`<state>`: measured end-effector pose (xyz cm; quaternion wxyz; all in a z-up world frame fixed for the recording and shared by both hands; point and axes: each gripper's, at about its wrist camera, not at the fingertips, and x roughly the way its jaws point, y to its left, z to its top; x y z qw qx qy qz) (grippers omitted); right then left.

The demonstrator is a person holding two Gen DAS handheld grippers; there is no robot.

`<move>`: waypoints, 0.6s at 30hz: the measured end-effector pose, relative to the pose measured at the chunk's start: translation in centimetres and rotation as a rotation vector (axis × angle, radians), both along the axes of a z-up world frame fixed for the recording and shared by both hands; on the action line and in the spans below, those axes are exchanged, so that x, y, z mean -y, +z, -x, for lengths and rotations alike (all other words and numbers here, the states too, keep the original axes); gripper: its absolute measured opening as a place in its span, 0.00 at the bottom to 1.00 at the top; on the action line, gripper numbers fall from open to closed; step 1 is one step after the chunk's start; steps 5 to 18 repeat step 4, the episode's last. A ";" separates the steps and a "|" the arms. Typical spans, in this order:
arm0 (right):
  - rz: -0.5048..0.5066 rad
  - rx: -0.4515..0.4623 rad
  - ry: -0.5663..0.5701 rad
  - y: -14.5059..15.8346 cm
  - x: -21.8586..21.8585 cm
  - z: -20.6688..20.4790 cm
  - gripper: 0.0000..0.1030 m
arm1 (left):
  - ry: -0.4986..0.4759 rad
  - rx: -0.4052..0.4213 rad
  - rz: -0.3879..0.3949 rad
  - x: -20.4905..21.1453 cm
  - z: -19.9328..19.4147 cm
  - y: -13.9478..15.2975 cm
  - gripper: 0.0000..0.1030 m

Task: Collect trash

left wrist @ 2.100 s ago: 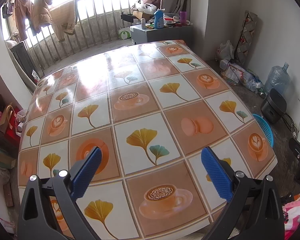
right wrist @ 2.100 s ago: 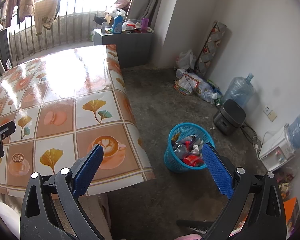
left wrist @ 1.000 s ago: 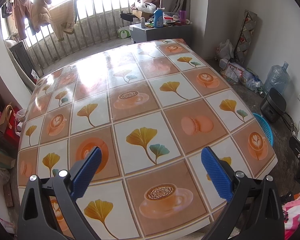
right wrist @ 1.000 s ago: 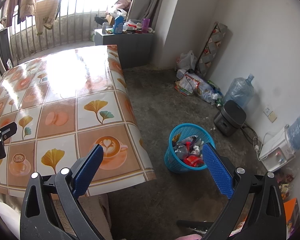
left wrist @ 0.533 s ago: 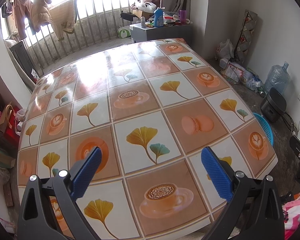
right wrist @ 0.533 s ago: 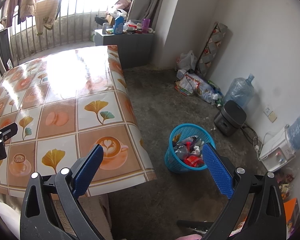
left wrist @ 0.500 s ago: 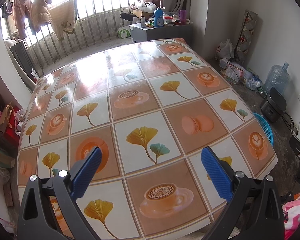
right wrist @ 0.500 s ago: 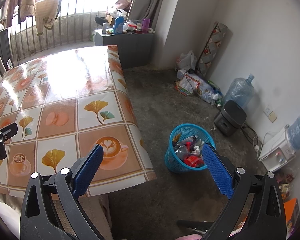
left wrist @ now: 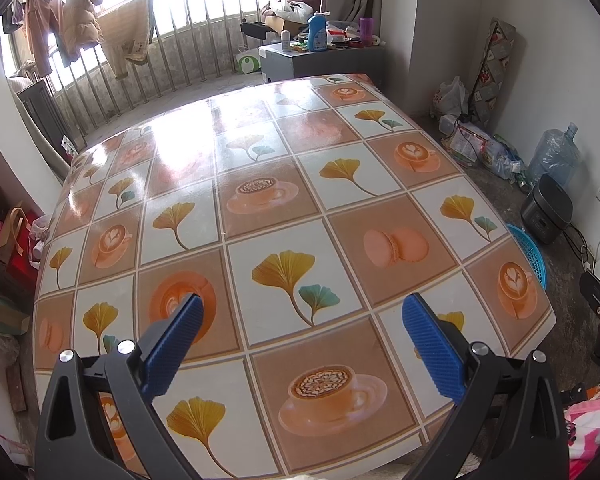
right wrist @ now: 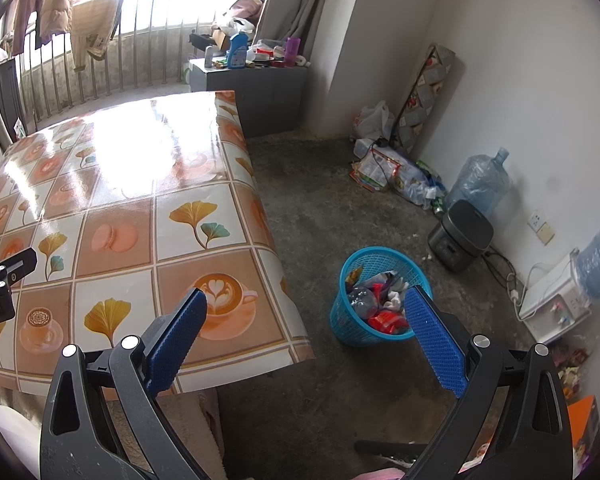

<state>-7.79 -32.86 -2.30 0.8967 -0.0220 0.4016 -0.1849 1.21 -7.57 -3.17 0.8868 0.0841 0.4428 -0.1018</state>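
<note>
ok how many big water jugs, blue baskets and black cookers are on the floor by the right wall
water jugs: 1
blue baskets: 1
black cookers: 1
total: 3

A lived-in home room: laundry on the balcony rail, oilcloth-covered table, water jug

left gripper spread wide, above tablecloth

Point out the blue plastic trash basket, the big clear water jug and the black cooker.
Blue plastic trash basket (right wrist: 350, 326): right wrist view, front mesh wall.
Clear water jug (right wrist: 480, 182): right wrist view, body.
Black cooker (right wrist: 462, 236): right wrist view, lid.
</note>
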 end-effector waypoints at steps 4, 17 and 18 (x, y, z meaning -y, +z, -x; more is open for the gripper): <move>0.000 0.000 0.001 0.0 0.0 0.0 0.92 | -0.002 -0.014 0.001 0.0 -0.1 -0.2 0.95; 0.000 0.000 0.001 0.0 0.0 0.0 0.92 | -0.002 -0.014 0.001 0.0 -0.1 -0.2 0.95; 0.000 0.000 0.001 0.0 0.0 0.0 0.92 | -0.002 -0.014 0.001 0.0 -0.1 -0.2 0.95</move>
